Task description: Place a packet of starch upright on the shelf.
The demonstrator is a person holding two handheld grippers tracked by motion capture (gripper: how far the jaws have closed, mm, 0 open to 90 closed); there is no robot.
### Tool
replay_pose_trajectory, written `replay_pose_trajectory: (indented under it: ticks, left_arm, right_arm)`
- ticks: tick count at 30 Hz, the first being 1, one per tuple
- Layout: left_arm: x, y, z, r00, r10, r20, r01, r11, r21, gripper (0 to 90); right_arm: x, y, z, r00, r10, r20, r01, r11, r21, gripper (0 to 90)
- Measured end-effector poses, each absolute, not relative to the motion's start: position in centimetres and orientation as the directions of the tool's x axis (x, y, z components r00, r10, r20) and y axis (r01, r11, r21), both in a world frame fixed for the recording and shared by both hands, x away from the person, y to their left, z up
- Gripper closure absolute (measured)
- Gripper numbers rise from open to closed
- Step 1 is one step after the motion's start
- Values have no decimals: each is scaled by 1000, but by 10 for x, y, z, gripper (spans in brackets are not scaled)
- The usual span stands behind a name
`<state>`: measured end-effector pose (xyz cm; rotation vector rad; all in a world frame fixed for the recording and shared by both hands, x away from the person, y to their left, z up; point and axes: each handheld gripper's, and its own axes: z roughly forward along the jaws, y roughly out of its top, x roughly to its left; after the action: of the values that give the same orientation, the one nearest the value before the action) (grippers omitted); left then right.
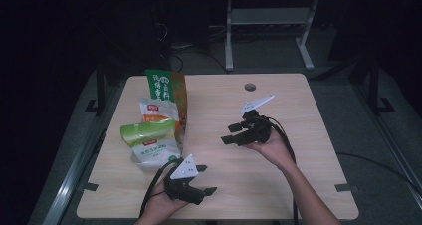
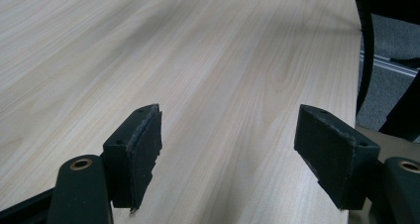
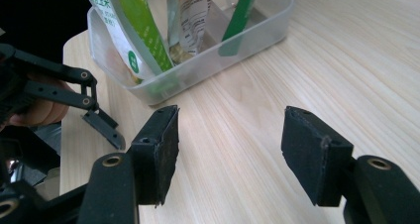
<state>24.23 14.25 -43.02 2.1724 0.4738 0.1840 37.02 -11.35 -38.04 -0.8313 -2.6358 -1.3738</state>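
- High view: we see a wooden table with a clear bin at about 9 o'clock from its middle; 3 pouches stand upright in it.
- We count them front to back: a green-and-white pouch, an orange-and-white pouch and a tall green pouch.
- Our left gripper sits at 7 o'clock on the table, just beside the bin's near corner, pointing toward 3 o'clock. Its jaws stand wide apart with nothing between them.
- Left gripper view: both pads hang over bare tabletop.
- Our right gripper is near the table's middle, at 3 o'clock from the bin and well apart from it, pointing toward 9 o'clock.
- Right gripper view: its jaws are open and empty, with bare wood between the pads; the bin lies ahead at 12 o'clock, and the left gripper shows at 9 o'clock.
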Motion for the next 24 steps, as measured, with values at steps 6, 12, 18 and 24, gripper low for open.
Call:
replay_pose_trajectory:
  ticks: [6, 12, 18, 24]
  left_arm:
    - [243, 143, -431, 914, 403, -39, 271, -538, 798, 260]
    - [244, 144, -430, 915, 402, -31, 265, -541, 799, 260]
    - [244, 144, -430, 914, 405, -31, 266, -537, 800, 260]
    - [245, 144, -430, 915, 404, -27, 264, -544, 797, 260]
  right_arm:
    - [364, -131, -385, -834, 467, 294, 507, 438, 742, 381]
    - [357, -148, -389, -820, 491, 295, 521, 424, 741, 376]
    - [350, -164, -395, -804, 514, 298, 536, 413, 736, 370]
    - [343, -181, -403, -783, 538, 313, 558, 382, 737, 367]
